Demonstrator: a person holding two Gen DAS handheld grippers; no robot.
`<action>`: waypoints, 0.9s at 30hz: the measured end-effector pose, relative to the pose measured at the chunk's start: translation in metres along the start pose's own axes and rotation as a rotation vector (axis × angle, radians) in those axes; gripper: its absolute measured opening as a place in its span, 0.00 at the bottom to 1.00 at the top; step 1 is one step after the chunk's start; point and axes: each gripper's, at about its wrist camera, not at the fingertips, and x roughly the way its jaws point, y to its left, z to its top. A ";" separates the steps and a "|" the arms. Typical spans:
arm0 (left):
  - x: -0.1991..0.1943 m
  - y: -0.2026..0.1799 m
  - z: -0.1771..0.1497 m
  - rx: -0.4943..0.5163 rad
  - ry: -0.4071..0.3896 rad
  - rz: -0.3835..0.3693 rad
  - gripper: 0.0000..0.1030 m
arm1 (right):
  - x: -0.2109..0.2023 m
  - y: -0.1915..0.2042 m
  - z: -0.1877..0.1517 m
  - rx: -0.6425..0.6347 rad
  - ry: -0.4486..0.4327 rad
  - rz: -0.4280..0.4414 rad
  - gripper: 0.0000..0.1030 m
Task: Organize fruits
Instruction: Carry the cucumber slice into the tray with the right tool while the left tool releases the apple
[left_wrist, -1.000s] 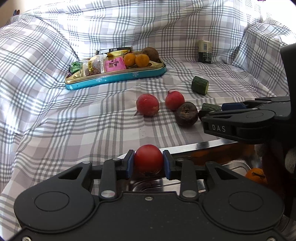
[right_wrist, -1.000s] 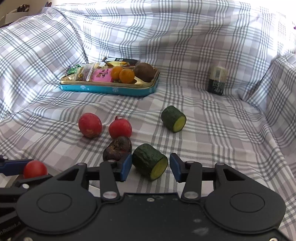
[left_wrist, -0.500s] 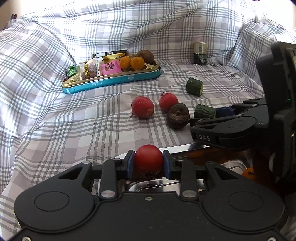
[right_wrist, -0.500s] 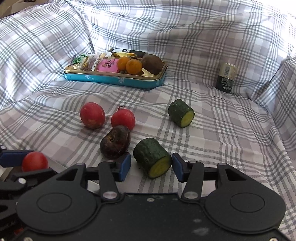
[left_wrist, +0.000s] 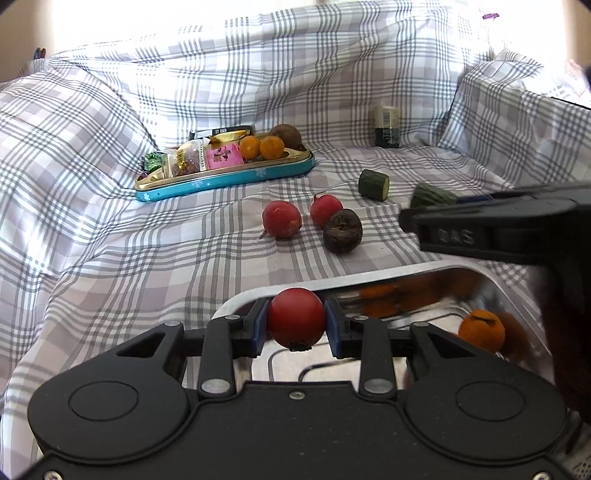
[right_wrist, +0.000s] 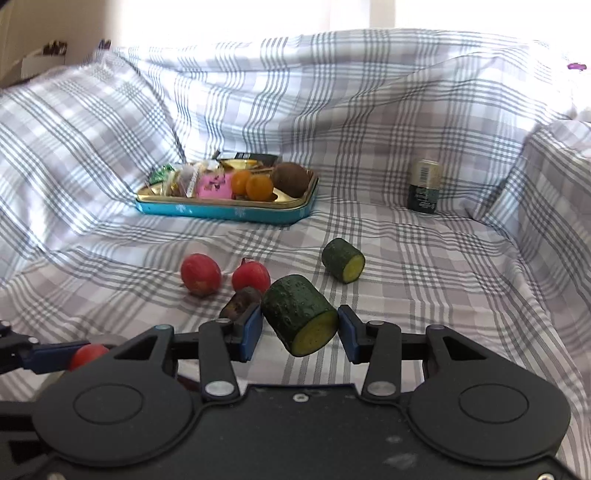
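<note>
My left gripper (left_wrist: 296, 325) is shut on a red tomato (left_wrist: 296, 318) and holds it over the near-left corner of a metal tray (left_wrist: 424, 266). An orange (left_wrist: 481, 330) lies in the tray. My right gripper (right_wrist: 300, 326) is shut on a cucumber piece (right_wrist: 300, 318) and holds it above the cloth; it shows in the left wrist view (left_wrist: 432, 194). On the cloth lie two red radishes (left_wrist: 282, 218) (left_wrist: 325, 210), a dark beet (left_wrist: 342, 230) and a second cucumber piece (left_wrist: 373, 179).
A blue tin tray (left_wrist: 225, 179) with snack packets, two small oranges and a kiwi sits at the back left. A small dark jar (left_wrist: 386, 126) stands at the back right. Checked cloth (left_wrist: 110, 240) rises in folds on all sides.
My right gripper has closed on the cucumber piece and lifted it off the cloth. My left gripper has risen with the tomato, so more of the metal tray shows.
</note>
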 end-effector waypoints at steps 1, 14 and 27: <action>-0.003 0.000 -0.002 -0.002 -0.006 0.000 0.40 | -0.007 0.000 -0.003 0.006 -0.001 0.001 0.44; -0.027 -0.007 -0.020 -0.016 -0.099 0.020 0.40 | -0.073 0.010 -0.054 0.087 -0.007 -0.003 0.44; -0.024 -0.014 -0.028 -0.001 -0.094 -0.009 0.40 | -0.090 0.024 -0.075 0.057 -0.016 -0.007 0.45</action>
